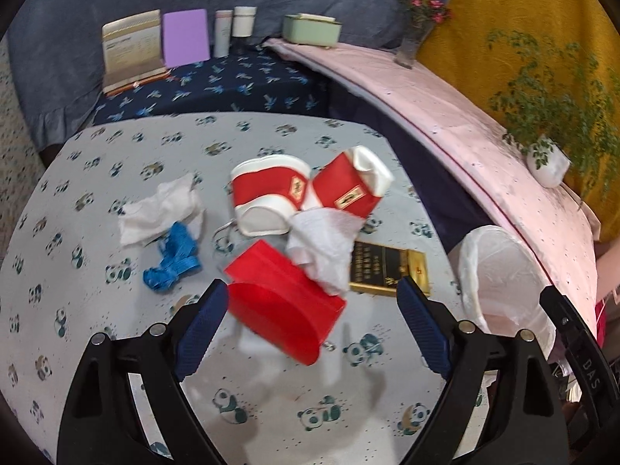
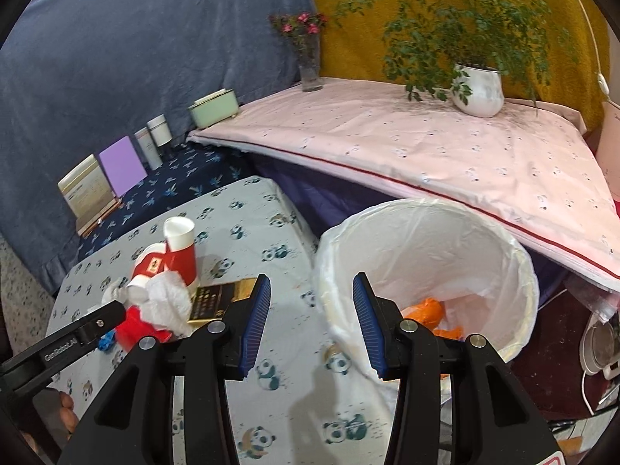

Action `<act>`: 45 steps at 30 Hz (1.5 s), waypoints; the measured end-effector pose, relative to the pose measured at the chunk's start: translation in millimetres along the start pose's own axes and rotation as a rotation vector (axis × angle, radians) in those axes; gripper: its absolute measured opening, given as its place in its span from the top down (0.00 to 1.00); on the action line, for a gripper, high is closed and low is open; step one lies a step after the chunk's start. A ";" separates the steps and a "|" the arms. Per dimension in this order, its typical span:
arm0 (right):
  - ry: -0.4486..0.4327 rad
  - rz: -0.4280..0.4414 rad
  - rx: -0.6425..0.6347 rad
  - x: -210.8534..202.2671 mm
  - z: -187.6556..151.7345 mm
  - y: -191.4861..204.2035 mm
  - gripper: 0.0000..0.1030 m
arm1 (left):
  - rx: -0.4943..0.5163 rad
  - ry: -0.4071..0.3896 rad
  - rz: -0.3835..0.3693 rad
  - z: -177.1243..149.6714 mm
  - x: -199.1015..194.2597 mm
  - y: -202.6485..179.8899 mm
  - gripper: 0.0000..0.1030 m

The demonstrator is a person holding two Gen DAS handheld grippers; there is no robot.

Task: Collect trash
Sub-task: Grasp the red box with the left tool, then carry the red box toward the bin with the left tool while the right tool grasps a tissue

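On the panda-print table [image 1: 116,341] lies a pile of trash: a red box [image 1: 283,306], two red-and-white paper cups [image 1: 267,197], a crumpled white tissue [image 1: 325,248], a black-and-gold carton [image 1: 387,267], another tissue [image 1: 155,209] and a blue wrapper [image 1: 174,259]. My left gripper [image 1: 312,285] is open wide around the red box, with a clear gap at its right pad. My right gripper [image 2: 310,290] is open and holds nothing, over the table edge by the white-lined bin [image 2: 484,240]. Orange trash [image 2: 426,310] lies inside the bin.
A pink-covered ledge [image 2: 426,143] behind the bin carries a potted plant [image 2: 478,89], a flower vase [image 2: 310,66] and a green box [image 2: 213,106]. Books and jars [image 1: 186,37] stand on a dark blue shelf at the back. A kettle [image 2: 598,341] sits low on the right.
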State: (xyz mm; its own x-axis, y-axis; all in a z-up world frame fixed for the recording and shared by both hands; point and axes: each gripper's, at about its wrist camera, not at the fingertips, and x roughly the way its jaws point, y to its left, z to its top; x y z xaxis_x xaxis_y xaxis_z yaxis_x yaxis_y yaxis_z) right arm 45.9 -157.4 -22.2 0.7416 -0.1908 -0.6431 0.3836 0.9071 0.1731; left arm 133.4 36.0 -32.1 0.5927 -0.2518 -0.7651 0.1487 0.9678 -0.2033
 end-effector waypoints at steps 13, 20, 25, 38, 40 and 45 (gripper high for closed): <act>0.050 0.066 -0.064 7.2 -15.7 35.9 0.58 | -0.074 0.127 0.037 -12.5 43.4 22.7 0.22; 0.079 0.089 -0.065 16.2 -20.1 41.8 0.58 | -0.100 0.190 -0.011 -19.4 60.4 36.7 0.52; 0.114 0.126 -0.081 25.0 -24.4 55.6 0.58 | -0.093 0.195 -0.071 -21.8 52.4 45.1 0.75; 0.203 0.198 -0.159 60.4 -34.5 117.2 0.58 | -0.105 0.154 -0.070 -20.0 29.1 85.8 1.00; 0.214 0.200 -0.170 66.6 -35.1 124.7 0.58 | -0.100 0.145 -0.059 -18.7 25.5 90.1 1.00; 0.237 0.201 -0.203 84.4 -39.6 143.6 0.59 | -0.071 0.114 0.000 -13.3 17.6 97.4 1.00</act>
State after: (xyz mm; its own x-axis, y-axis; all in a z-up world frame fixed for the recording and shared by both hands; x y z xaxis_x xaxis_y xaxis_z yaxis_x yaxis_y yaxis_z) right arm 141.8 -28.4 -81.2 0.6340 0.0692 -0.7702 0.1090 0.9781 0.1775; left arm 147.8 125.7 -73.5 0.4983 -0.2548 -0.8287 0.0896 0.9659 -0.2431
